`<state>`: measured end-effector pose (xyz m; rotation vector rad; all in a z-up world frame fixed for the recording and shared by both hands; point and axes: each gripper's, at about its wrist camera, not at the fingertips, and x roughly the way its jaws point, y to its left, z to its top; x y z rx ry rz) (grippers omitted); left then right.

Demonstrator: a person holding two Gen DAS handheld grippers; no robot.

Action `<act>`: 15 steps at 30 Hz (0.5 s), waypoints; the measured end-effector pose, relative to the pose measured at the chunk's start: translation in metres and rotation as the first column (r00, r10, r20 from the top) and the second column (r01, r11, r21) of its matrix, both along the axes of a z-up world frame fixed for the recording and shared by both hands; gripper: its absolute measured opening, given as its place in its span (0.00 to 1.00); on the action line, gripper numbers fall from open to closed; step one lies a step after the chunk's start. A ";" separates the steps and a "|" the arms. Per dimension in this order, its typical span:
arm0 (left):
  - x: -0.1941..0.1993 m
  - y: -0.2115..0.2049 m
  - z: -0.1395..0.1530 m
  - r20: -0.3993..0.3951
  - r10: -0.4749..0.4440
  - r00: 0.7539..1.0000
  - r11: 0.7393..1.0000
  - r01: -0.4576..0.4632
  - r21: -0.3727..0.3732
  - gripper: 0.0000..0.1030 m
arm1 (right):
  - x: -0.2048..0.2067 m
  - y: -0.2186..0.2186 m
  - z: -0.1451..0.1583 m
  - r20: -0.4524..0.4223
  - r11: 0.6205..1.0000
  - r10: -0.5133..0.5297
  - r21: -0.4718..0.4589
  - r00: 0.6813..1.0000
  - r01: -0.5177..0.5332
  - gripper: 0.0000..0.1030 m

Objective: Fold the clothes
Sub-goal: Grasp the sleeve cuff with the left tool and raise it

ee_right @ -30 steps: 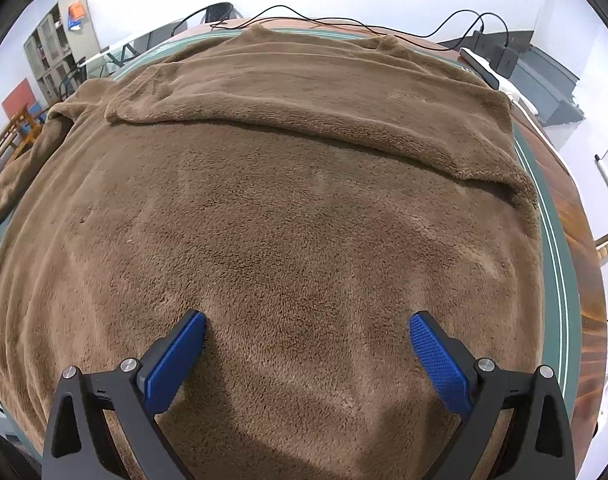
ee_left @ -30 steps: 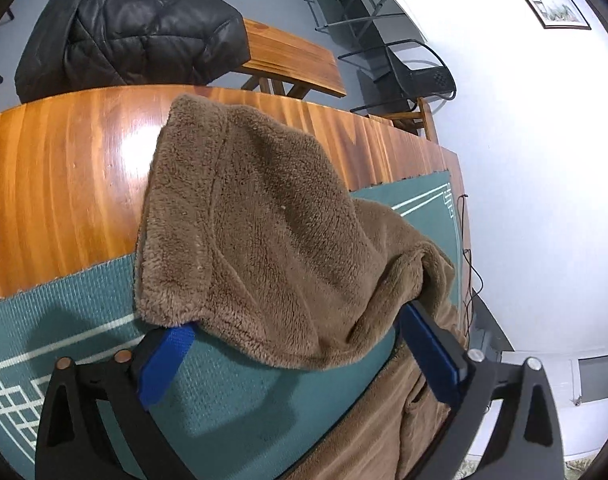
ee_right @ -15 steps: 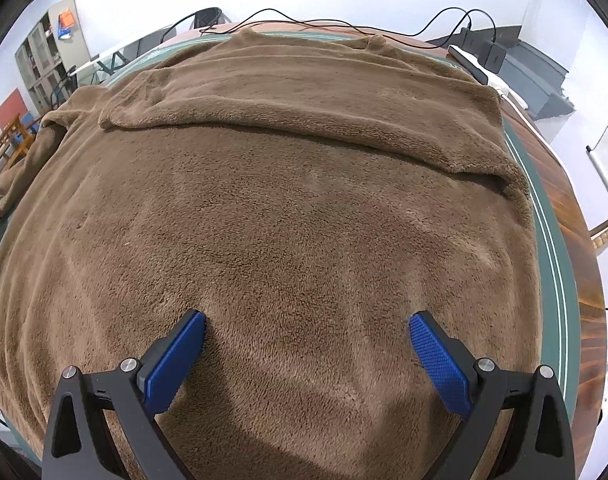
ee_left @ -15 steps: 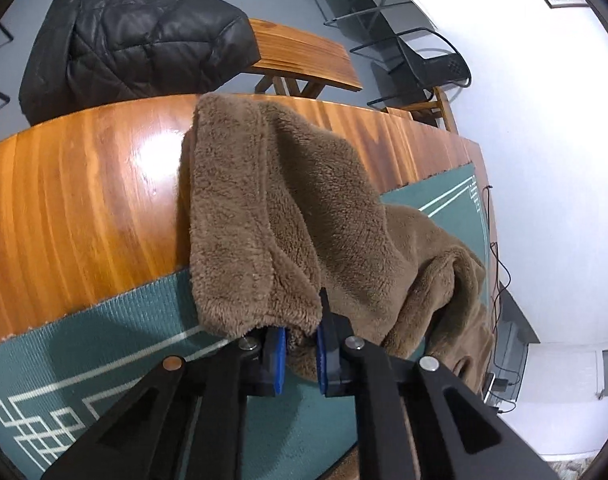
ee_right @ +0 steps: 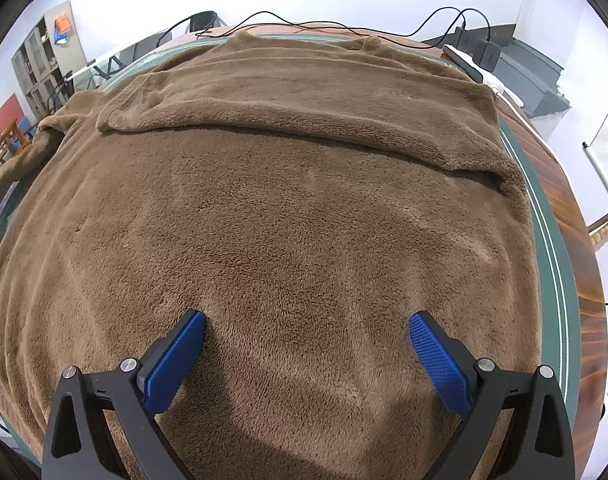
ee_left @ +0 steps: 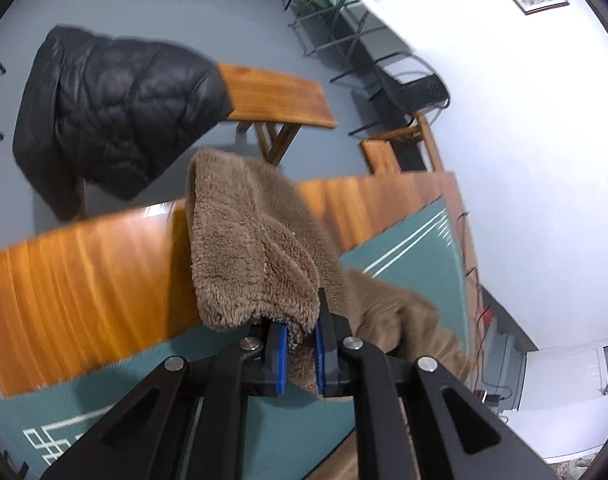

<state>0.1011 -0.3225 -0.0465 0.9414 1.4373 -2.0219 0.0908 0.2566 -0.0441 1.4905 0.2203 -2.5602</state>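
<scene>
Your brown fleece garment [ee_right: 288, 216] lies spread flat on the green mat, its far edge folded over toward twelve o'clock; one sleeve [ee_left: 248, 248] (fuzzy, bunched) hangs lifted at nine o'clock.

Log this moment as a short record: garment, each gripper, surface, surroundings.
garment: brown fleece top, spread flat, far edge folded over
sleeve: cuff end pinched and lifted off the table
left gripper: shut on the sleeve cuff
right gripper: open, fingers on the fleece, gripping nothing
surface: green mat on a wooden table
surroundings: black jacket draped over a wooden bench; cables at the table's far end
</scene>
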 end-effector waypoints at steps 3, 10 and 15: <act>-0.015 -0.009 0.026 -0.036 -0.005 0.999 0.998 0.003 -0.063 0.11 | 0.000 0.000 0.000 -0.004 1.000 -0.002 -0.002 1.000 0.002 0.99; -0.065 -0.011 0.094 -0.104 -0.095 0.990 0.970 0.068 -0.234 0.11 | 0.003 0.001 0.001 -0.012 1.000 -0.009 -0.005 1.000 0.009 0.99; -0.106 0.021 0.138 -0.142 -0.242 0.960 0.920 0.180 -0.348 0.11 | 0.007 0.001 0.000 -0.025 1.000 -0.016 -0.008 1.000 0.015 0.99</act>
